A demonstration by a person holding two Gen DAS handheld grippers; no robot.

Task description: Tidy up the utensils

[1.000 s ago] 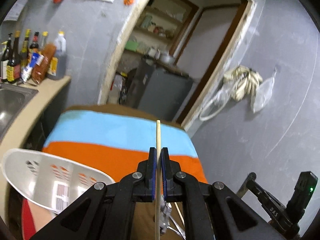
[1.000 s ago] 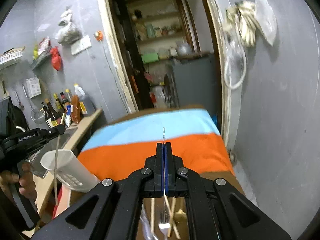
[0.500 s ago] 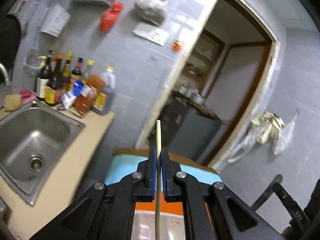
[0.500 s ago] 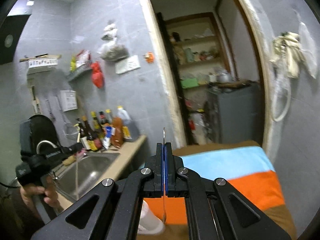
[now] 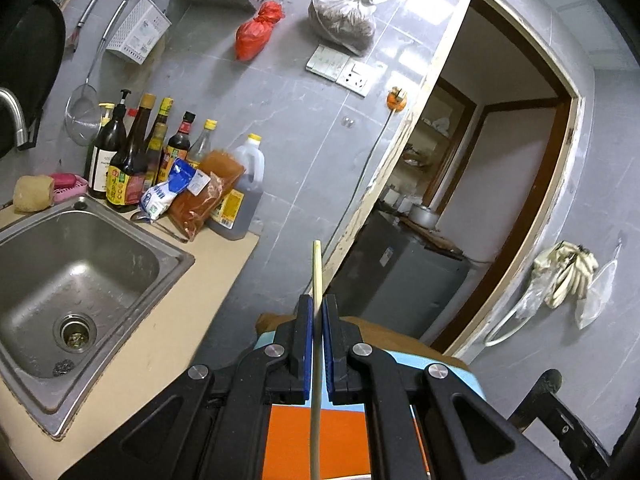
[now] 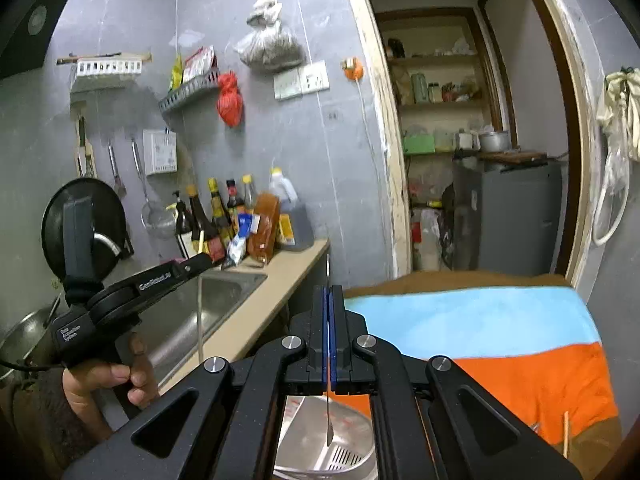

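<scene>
My left gripper [image 5: 316, 304] is shut on a pale wooden chopstick [image 5: 316, 360] that stands upright between its blue pads. In the right wrist view the left gripper [image 6: 200, 262] is at the left, above the sink, with the chopstick [image 6: 199, 320] hanging down from it. My right gripper [image 6: 329, 292] is shut on a thin metal utensil [image 6: 328, 412] held upright, its lower end hanging over the open top of a white slotted utensil holder [image 6: 344, 444]. Another chopstick [image 6: 565, 434] lies on the striped cloth at the lower right.
A steel sink [image 5: 68, 280] sits in a beige counter [image 5: 168, 332] at the left, with several sauce bottles [image 5: 132, 160] behind it. A blue, orange and brown striped cloth [image 6: 480, 328] covers the table. A doorway [image 6: 460, 140] and grey cabinet [image 6: 516, 216] lie beyond.
Both grippers have tilted up and risen, so the wall and sink fill the views. The left gripper has moved left over the sink. The holder now sits under the right gripper.
</scene>
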